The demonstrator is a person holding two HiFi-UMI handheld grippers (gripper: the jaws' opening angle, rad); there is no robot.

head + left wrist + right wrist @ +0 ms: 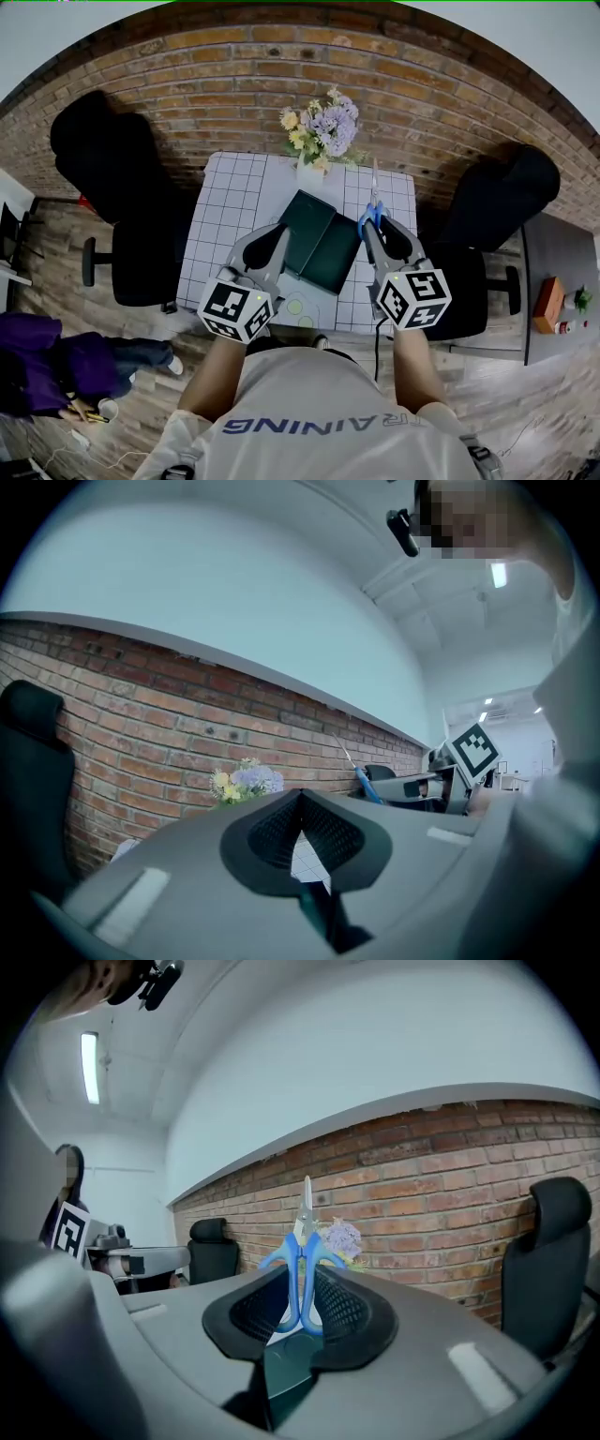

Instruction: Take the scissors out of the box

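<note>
The main step looks done: the scissors (373, 204) are out of the box (323, 251), gripped by their blue handles in the right tongs (376, 231), above the surface (225, 216) right of the box. What remains is probably setting them down. The left tongs (277, 234) are closed and empty. The dark box sits mid-surface, and I cannot tell its contents.

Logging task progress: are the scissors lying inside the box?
No, the right gripper holds the scissors by their blue handles, apart from the dark green box.
</note>
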